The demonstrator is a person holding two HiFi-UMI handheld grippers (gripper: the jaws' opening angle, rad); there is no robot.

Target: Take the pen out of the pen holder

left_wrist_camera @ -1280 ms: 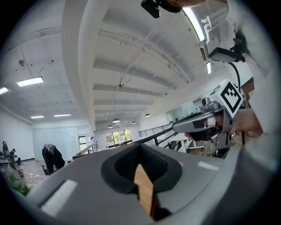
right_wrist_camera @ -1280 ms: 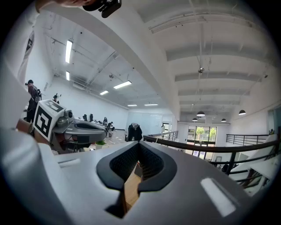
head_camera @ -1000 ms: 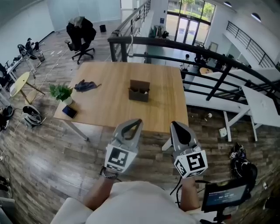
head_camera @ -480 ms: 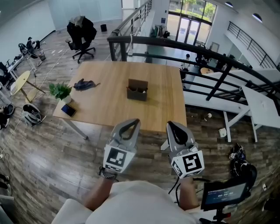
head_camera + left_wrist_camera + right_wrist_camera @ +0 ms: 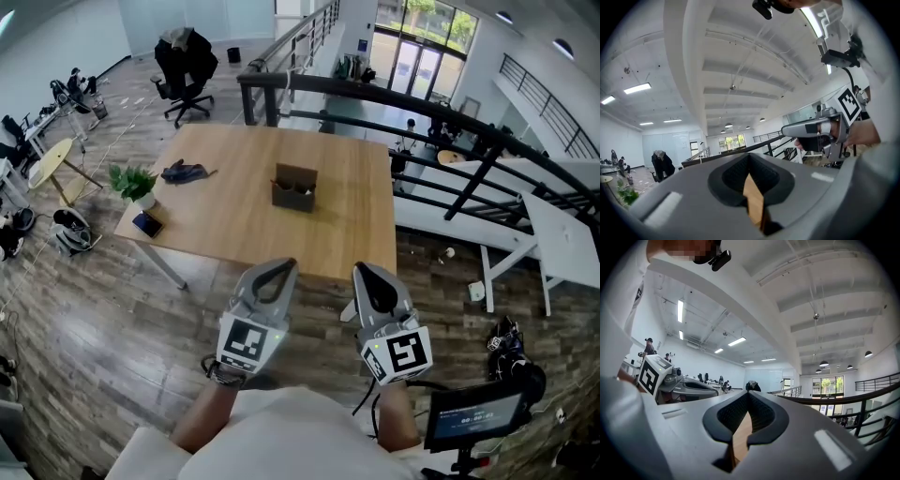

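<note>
Looked steeply down, in the head view, on a plank floor and a pale wooden table (image 5: 234, 220) in an open office, with a black railing (image 5: 422, 117) beyond. Held the left gripper (image 5: 278, 266) and the right gripper (image 5: 367, 270) side by side near the table's near edge, each with its tips pressed together on nothing. Found the pen holder (image 5: 294, 188), a brown box, upright on the table well ahead of both grippers. Could not pick out the pen inside at that size. Noted a potted plant (image 5: 134, 183) and a dark cloth (image 5: 184, 172) far off to the left gripper's left. Read only black-and-white pattern on the square markers. Saw a lit screen (image 5: 473, 417) behind and right of the right gripper, its figures too small to read.

Faced white ceiling and strip lights in the left gripper view. Saw the left gripper (image 5: 749, 157) closed at the tips and empty, with a sliver of table (image 5: 753, 199) through the hollow below them. Saw the right gripper (image 5: 787, 131) apart at its right.

Faced the same ceiling in the right gripper view. Saw the right gripper (image 5: 748, 397) likewise closed and empty over a strip of table (image 5: 740, 437), and the left gripper (image 5: 712, 391) apart at its left.
</note>
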